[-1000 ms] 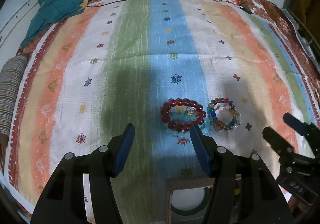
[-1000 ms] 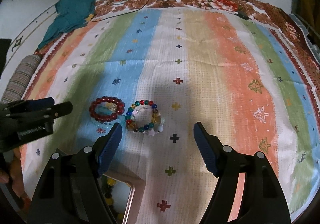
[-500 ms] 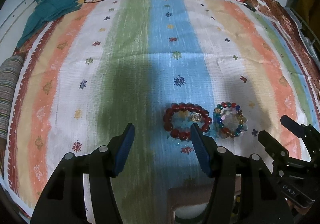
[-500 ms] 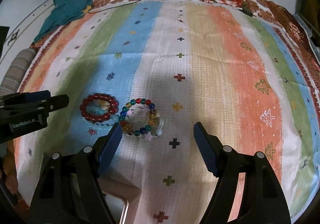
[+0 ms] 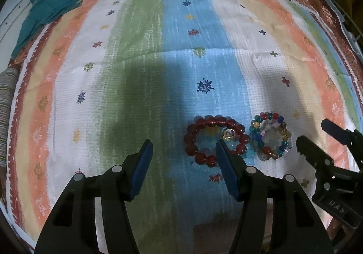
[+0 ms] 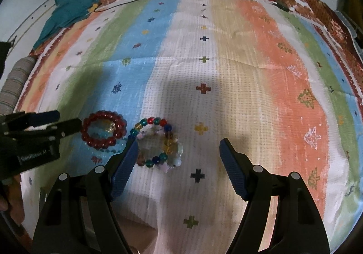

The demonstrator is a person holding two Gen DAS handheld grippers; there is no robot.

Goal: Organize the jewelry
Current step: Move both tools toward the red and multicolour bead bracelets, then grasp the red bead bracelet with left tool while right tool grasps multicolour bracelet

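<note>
Bracelets of round, glossy beads lie side by side, almost touching, on a coarse-woven striped cloth near its near edge. We see the red bracelet, a ring of uniform dark-red spheres carrying a small clear charm, on the blue stripe; the multicoloured bracelet mixes green, blue, red, amber and milky beads. The left gripper hovers with its ribbed blue pads spread apart, empty; the right gripper likewise stands wide apart, empty. A crumpled teal cloth lies at the far left corner.
</note>
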